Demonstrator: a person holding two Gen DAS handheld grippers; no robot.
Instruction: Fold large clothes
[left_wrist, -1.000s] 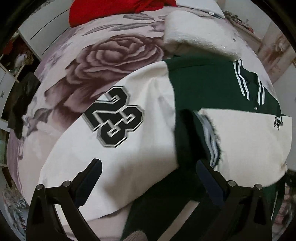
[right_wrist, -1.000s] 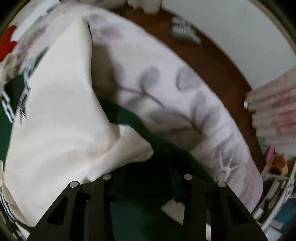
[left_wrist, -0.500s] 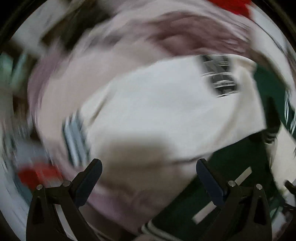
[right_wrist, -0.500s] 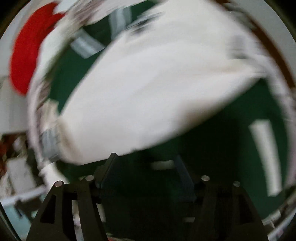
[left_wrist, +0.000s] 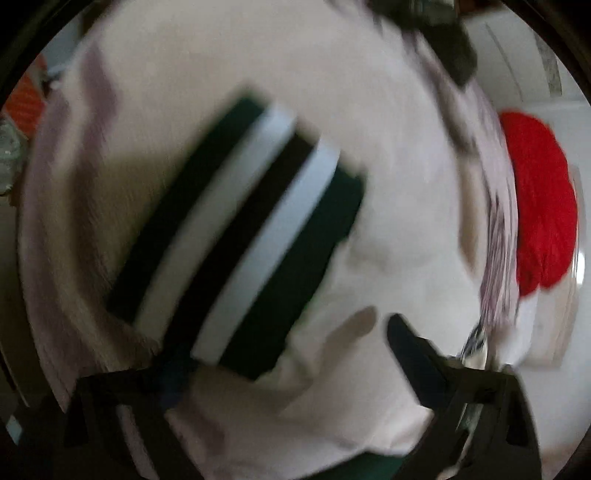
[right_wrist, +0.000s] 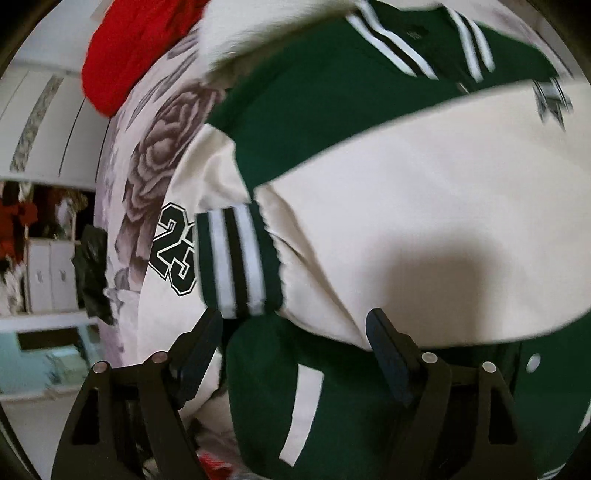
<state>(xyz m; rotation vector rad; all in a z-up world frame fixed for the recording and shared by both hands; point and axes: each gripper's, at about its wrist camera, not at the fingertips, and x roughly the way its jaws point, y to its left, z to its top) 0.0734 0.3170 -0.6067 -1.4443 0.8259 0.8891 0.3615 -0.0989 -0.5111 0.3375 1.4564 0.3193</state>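
Filling the left view now — striped cuff (left_wrist: 236, 236).

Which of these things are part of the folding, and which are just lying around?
Job: jacket, its striped cuff, left gripper closing over the cuff, right gripper opening.
Lying about: red cloth, floral bedspread, white cupboard.

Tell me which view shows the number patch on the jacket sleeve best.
The right wrist view: the black number patch sits sharp on the cream sleeve, partly covered by the striped cuff. The left wrist view is motion-blurred and shows only a striped cuff on cream fabric, with no patch visible.
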